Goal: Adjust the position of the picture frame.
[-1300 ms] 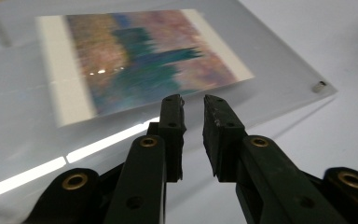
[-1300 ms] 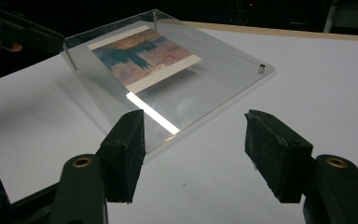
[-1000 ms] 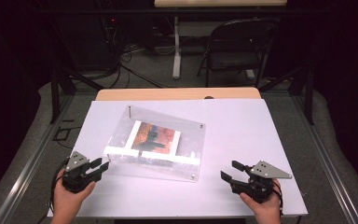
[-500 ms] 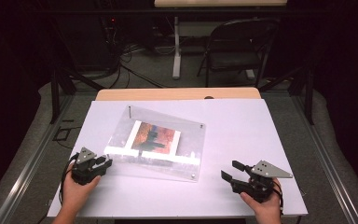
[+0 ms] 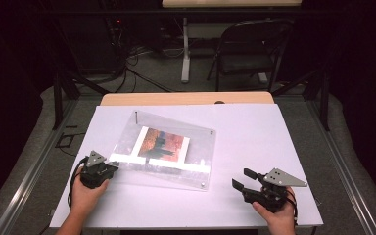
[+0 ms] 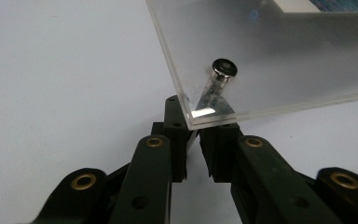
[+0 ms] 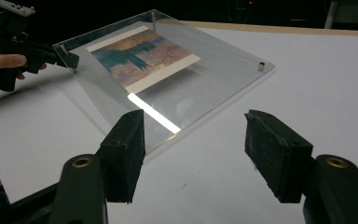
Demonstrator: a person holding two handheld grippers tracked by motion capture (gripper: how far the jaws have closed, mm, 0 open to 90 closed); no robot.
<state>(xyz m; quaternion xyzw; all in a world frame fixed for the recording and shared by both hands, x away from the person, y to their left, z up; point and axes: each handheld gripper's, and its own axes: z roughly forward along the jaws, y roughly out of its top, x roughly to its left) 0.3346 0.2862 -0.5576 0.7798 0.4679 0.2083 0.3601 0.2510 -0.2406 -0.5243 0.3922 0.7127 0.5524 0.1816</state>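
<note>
A clear acrylic frame on short metal posts lies tilted across the white table, with a reddish photo inside it. My left gripper is at the frame's near-left corner. Its jaws have just been closing, and in the left gripper view my left gripper pinches that corner of the frame, beside a metal post. My right gripper rests at the front right, open, with nothing between its pads. In the right gripper view, my right gripper faces the frame, a little short of its near edge.
A strip of wooden tabletop shows behind the white sheet. Beyond it stand a folding chair and a table leg, with cables on the floor. White surface lies free to the right of the frame and along the front edge.
My left gripper has moved right and down to the frame's near-left corner, and its jaws have closed around it. The right gripper has stayed where it was.
</note>
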